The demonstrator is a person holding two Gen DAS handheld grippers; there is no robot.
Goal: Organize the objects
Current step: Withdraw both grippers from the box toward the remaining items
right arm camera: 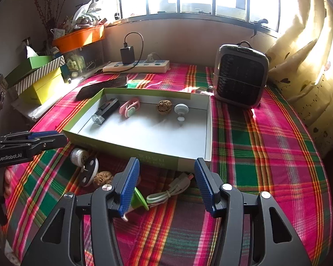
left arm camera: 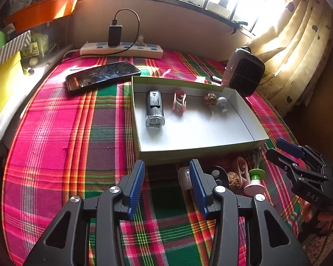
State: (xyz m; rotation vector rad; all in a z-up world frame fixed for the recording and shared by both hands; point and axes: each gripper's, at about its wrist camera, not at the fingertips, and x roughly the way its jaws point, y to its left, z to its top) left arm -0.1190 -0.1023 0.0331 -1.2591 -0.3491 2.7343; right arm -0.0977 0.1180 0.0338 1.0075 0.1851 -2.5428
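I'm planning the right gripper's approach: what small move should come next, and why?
Probably lower the right gripper, which is open, onto the coiled white cable lying between its fingers. The cable is still on the cloth, outside the box, which already holds four items in a row.

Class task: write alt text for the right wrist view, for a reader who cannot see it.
Open right tongs hover over a coiled white cable on a plaid cloth, before a shallow box holding four small items. The left tongs enter from the left.
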